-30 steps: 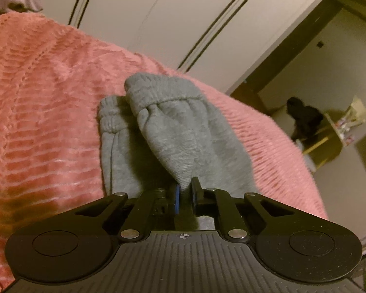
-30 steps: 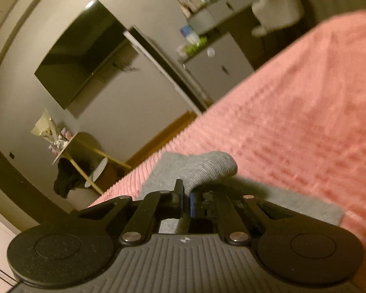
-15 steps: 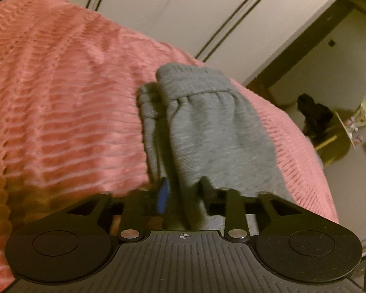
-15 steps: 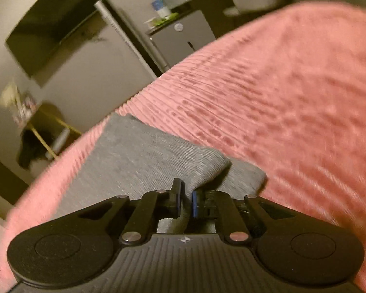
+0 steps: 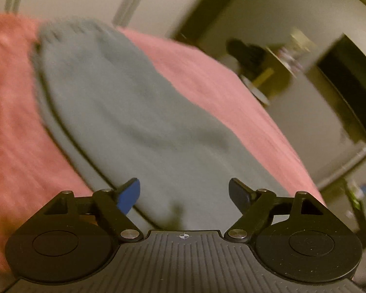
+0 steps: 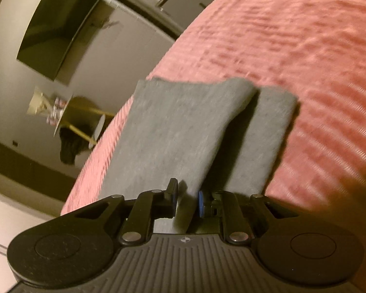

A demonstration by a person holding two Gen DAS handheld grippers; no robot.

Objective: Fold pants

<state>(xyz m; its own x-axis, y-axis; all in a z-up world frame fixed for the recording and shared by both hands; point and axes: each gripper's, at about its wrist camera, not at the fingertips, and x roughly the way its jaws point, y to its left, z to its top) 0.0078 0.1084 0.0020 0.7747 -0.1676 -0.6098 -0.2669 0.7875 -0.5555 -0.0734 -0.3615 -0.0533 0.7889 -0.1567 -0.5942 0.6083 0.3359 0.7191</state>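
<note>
A: On the pink bedspread point(image 5: 207, 78), near the edge that faces the dark television point(image 6: 61, 31), the grey pants point(image 5: 124, 122) lie in a long strip, one layer laid over another. How far along is the job?

B: Judging by the layers, the lengthwise fold is done. The cuffed end lies at the far end of the strip in the left view, blurred. In the right view a top layer point(image 6: 173, 131) lies slightly askew over a lower one that shows along its right side.

A: And the tools?

B: The left gripper point(image 5: 184, 193) hangs over the near end of the pants with its fingers spread wide and nothing between them. The right gripper point(image 6: 186, 200) has its fingers parted by a narrow gap with a ridge of grey cloth between them; whether the pads press the cloth, I cannot tell.

A: What is left?

B: Likely the crosswise folds, bringing one end of the strip over the other, and squaring the offset edges. That is a judgement, not something shown.

A: Any brand, label or writing?

B: None readable. The small table point(image 6: 85, 112) beyond the bedspread holds blurred items, and the pants show no tag.
</note>
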